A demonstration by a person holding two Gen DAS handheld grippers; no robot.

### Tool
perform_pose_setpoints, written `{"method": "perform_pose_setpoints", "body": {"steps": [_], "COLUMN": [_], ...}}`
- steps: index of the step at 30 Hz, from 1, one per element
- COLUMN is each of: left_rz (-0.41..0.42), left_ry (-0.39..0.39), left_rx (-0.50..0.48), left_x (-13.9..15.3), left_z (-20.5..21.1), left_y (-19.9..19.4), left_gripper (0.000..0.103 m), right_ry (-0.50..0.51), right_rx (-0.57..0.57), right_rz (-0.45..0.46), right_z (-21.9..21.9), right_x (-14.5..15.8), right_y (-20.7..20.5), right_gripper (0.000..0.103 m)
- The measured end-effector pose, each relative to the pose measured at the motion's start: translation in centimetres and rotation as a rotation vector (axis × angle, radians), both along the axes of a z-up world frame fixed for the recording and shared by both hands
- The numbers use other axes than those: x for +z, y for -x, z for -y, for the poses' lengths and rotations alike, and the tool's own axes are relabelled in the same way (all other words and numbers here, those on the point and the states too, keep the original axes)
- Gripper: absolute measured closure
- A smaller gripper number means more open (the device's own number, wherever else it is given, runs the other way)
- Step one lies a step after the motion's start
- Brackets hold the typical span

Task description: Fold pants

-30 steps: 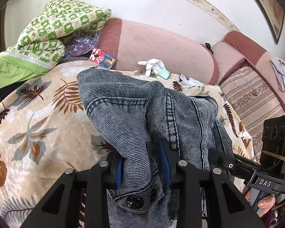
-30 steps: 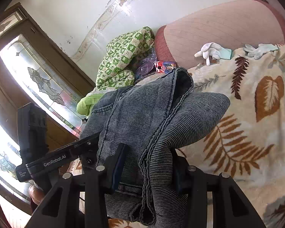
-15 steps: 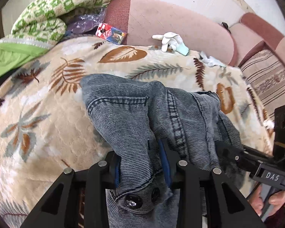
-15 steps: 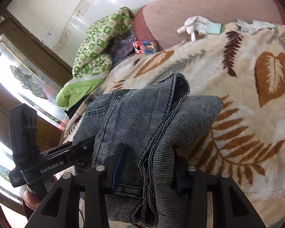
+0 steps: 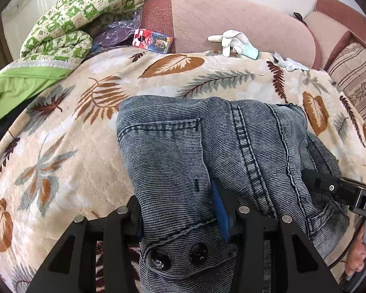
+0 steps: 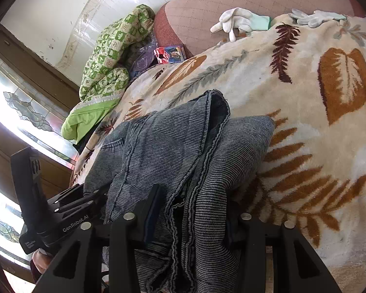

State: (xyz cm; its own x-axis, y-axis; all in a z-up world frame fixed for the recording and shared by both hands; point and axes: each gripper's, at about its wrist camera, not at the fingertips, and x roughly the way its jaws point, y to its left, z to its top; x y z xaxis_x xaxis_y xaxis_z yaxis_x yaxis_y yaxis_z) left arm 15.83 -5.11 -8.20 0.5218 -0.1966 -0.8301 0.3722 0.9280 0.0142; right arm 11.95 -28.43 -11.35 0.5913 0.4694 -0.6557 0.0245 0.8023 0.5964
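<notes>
Grey-blue striped denim pants (image 5: 207,151) lie folded over on the leaf-patterned blanket (image 5: 61,146). My left gripper (image 5: 180,210) is shut on the waistband end near two dark buttons (image 5: 178,256). My right gripper (image 6: 190,217) is shut on a bunched thick fold of the same pants (image 6: 170,151). The far fold rests on the blanket. The right gripper also shows at the right edge of the left wrist view (image 5: 339,190), and the left gripper shows at lower left of the right wrist view (image 6: 61,214).
A green checked quilt (image 5: 80,22) is piled at the back left. A small colourful box (image 5: 153,41), white gloves (image 5: 234,44) and a pink sofa back (image 5: 231,17) line the far edge. A stained-glass window (image 6: 19,112) is at left in the right wrist view.
Both grippers have lowered the pants toward the blanket; the far fold now lies on it, and more blanket shows beyond the pants.
</notes>
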Motion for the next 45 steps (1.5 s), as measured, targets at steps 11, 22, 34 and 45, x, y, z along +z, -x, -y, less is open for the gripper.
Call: {"method": "perform_pose_setpoints", "body": {"steps": [11,22,34,45], "left_rz": [0.005,0.009,-0.141,-0.101], "left_ry": [-0.014,-0.036,0.098,0.053], "left_rx": [0.007,0.025,0.139,0.140], "left_x": [-0.3,-0.8,-2.6,-2.6], "left_z": [0.0,-0.2,-3.5,-3.2], "left_y": [-0.3,-0.6,-3.1,-2.7], "left_gripper": [0.054,0.042,0.007,0.003], "right_ry": [-0.001,-0.014,-0.047,-0.007], "right_rx": [-0.007,-0.011,-0.020,-0.017], "right_rz": [-0.021,-0.042,-0.057,-0.072], "right_z": [0.0,0.2,0.6,0.3], "right_x": [-0.7,-1.3,-1.9,-1.3], "right_y": [-0.1,-0.1,0.0,0.3], "right_gripper": [0.058,0.054,0.047,0.040]}}
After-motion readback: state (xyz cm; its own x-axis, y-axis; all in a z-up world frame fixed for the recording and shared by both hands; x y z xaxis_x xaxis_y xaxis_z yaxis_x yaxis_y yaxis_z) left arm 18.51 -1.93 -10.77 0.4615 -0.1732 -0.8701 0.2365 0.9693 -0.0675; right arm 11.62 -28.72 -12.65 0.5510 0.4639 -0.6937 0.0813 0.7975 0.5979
